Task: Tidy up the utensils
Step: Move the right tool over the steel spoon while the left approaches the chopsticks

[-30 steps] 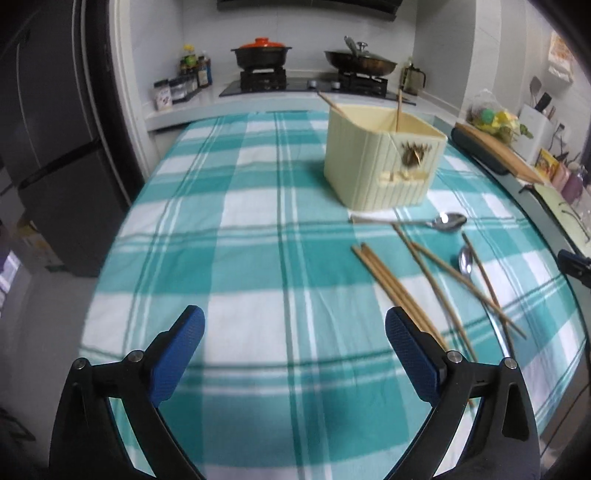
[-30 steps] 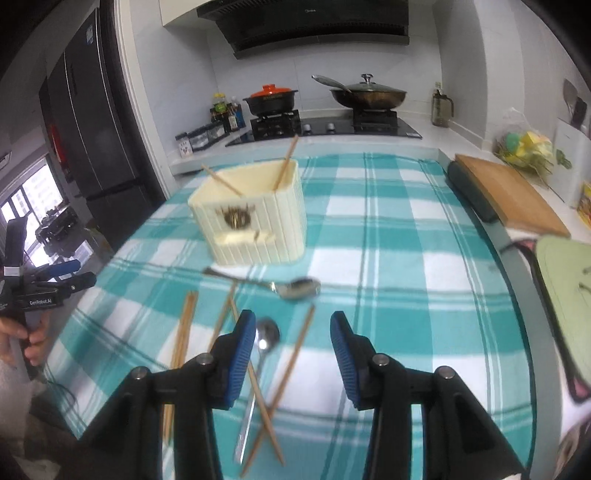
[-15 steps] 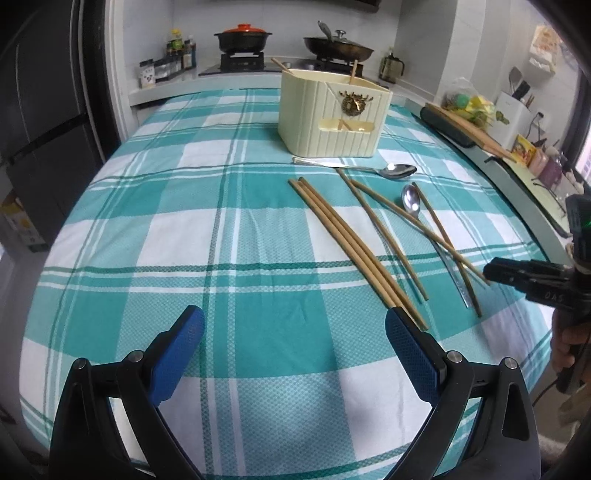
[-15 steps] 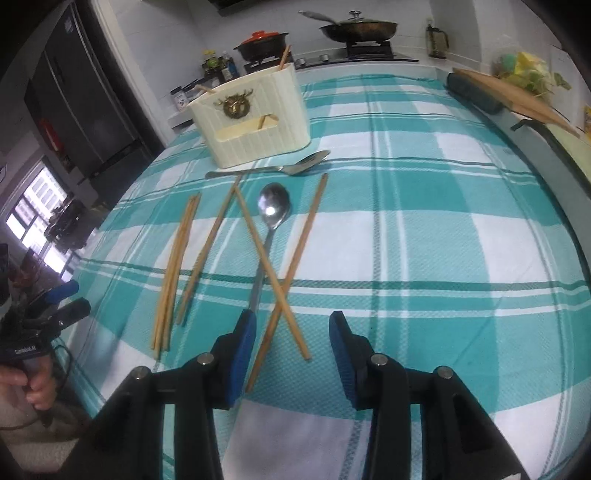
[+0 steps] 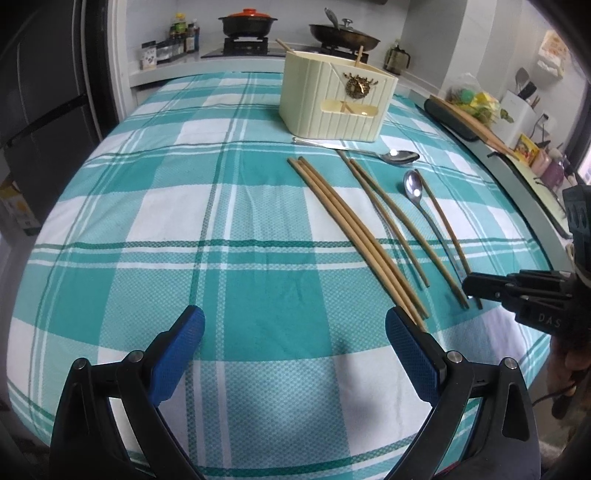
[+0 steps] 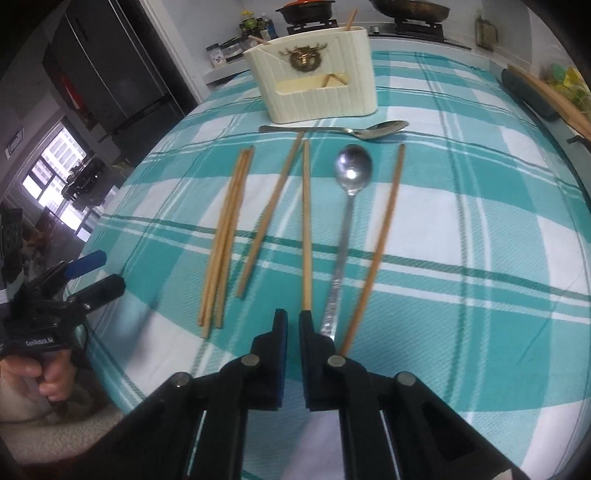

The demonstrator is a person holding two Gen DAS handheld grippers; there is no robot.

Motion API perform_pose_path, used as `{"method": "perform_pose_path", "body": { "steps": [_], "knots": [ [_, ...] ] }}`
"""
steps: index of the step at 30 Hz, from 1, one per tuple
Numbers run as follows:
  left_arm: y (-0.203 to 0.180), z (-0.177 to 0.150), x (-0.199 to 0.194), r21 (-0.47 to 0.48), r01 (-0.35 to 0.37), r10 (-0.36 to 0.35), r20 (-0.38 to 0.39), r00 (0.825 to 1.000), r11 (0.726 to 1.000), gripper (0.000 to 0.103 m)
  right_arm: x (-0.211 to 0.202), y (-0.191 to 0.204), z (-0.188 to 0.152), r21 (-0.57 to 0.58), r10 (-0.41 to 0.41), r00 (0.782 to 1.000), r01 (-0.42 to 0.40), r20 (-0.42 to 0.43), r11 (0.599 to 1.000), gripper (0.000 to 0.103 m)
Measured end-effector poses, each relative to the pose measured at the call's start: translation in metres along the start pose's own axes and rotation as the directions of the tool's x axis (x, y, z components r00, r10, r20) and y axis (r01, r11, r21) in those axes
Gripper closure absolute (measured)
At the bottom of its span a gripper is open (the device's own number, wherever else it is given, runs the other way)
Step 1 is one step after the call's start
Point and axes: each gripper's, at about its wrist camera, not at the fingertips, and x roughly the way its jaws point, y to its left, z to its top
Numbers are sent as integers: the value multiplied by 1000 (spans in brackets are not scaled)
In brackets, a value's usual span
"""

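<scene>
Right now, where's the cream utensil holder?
In both wrist views the cream utensil holder stands at the table's far end, just behind the crosswise spoon.

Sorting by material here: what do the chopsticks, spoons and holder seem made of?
Chopsticks: probably wood or bamboo, matte tan. Spoons: metal, likely steel, with a mirror-like glare. Holder: cream, ribbed, smooth, probably plastic, with a brass-looking emblem.

A home kitchen: behind the table with its teal-and-white checked cloth point(image 5: 229, 206) stands a gas hob carrying a black pot with an orange lid point(image 5: 247, 23) and a dark lidded wok point(image 5: 343, 32), beside seasoning bottles point(image 5: 181, 35), a tall dark refrigerator point(image 6: 110, 74) and a wooden cutting board point(image 5: 476, 123).
</scene>
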Motion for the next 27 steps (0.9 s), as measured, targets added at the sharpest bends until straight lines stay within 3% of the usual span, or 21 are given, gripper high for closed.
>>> {"method": "perform_pose_path", "body": {
  "steps": [4,9,13,16,20,27],
  "knots": [
    [0,-2,-2,7,-11,11,5,1000,1000,4,-7,12,1,8,8,997,-9,73,1000,85],
    [8,2,8,-59,-12,11,-29,1000,998,4,-13,-8,24,29,-67,985,64,161,998,83],
    [9,18,14,-111,-1,-1,-20,1000,994,4,7,-18,45,16,-74,982,72,173,997,81],
    [9,37,30,-149,10,-13,-23,1000,989,4,23,-20,56,-5,-92,980,95,177,996,71],
    [-1,57,60,-130,-21,13,-62,998,991,4,37,-25,63,-4,-106,982,108,155,994,71],
    [-9,63,90,-133,-96,80,-125,989,986,5,39,-25,58,-24,-100,984,105,148,994,71]
  ]
}}
